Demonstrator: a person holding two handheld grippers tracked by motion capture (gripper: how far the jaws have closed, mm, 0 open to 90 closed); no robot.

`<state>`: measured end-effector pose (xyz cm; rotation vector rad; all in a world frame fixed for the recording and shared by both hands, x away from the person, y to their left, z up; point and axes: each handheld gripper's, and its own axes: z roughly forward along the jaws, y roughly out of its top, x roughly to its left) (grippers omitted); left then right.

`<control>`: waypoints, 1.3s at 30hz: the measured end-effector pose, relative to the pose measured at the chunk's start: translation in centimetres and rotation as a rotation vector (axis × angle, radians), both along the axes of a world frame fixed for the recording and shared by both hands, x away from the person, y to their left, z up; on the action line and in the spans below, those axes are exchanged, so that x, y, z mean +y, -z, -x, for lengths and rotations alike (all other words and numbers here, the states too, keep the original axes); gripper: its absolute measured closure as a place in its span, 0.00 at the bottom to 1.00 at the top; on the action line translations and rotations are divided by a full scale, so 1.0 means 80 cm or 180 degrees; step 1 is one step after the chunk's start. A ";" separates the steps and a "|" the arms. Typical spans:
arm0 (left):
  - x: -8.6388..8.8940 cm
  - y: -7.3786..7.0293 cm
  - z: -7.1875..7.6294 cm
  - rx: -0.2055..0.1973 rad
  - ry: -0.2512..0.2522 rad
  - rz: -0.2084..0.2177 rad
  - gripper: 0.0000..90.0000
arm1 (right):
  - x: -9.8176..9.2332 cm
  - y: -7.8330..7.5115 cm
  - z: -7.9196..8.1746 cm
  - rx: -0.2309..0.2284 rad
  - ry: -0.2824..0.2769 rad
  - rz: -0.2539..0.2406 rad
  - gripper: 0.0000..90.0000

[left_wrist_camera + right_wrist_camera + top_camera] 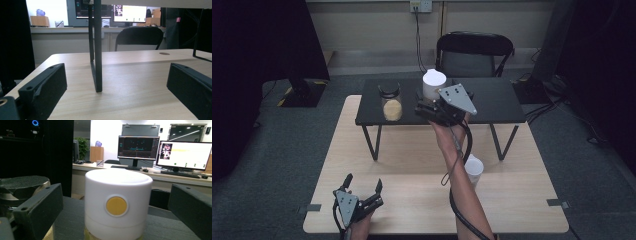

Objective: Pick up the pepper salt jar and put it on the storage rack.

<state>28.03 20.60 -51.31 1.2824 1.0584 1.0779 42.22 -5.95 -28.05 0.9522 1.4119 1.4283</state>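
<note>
White canister [118, 205] between open right gripper [113, 212] jaws.

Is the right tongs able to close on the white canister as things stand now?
Probably yes. The right tongs stand open with a jaw on either side of the white canister on the black shelf, and nothing lies between jaws and canister.

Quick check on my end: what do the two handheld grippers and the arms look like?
Both are black two-jaw units with blocky jaws. The right gripper and the left gripper each carry a grey three-cornered plate with small holes. A black cable trails along the right forearm. Forearms are bare, no sleeves.
</note>
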 end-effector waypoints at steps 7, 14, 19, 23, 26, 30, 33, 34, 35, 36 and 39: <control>0.000 0.000 0.000 -0.0001 -0.0006 0.0001 0.03 | -0.007 -0.003 0.011 -0.0054 0.0011 0.0006 0.00; 0.000 0.000 0.000 -0.0001 -0.0009 0.0000 0.03 | -0.013 -0.004 0.022 -0.0098 0.0020 -0.0031 0.00; 0.000 0.000 0.000 -0.0001 -0.0009 0.0001 0.03 | -0.016 -0.004 0.031 -0.0120 0.0062 -0.0033 0.00; 0.000 0.000 0.000 -0.0001 -0.0010 0.0000 0.03 | -0.016 -0.003 0.037 -0.0154 0.0080 0.0013 0.00; 0.000 0.000 0.000 -0.0001 -0.0010 0.0000 0.03 | -0.016 -0.002 0.043 -0.0177 0.0078 0.0048 0.00; 0.000 0.000 0.000 -0.0001 -0.0010 0.0000 0.03 | -0.017 0.000 0.049 -0.0190 0.0072 0.0037 0.00; 0.000 0.000 0.000 -0.0001 -0.0010 0.0000 0.03 | -0.020 0.003 0.053 -0.0178 0.0064 0.0017 0.00; 0.000 0.000 0.000 -0.0001 -0.0010 0.0001 0.03 | -0.021 0.003 0.054 -0.0174 0.0059 0.0015 0.00; 0.000 0.000 0.000 -0.0001 -0.0011 0.0000 0.03 | -0.023 0.004 0.055 -0.0170 0.0054 0.0001 0.00; 0.000 0.000 0.000 -0.0001 -0.0011 0.0001 0.03 | -0.024 0.004 0.056 -0.0164 0.0053 -0.0005 0.00; 0.000 0.000 0.000 -0.0001 -0.0011 0.0001 0.03 | -0.028 0.007 0.060 -0.0179 0.0066 -0.0005 0.00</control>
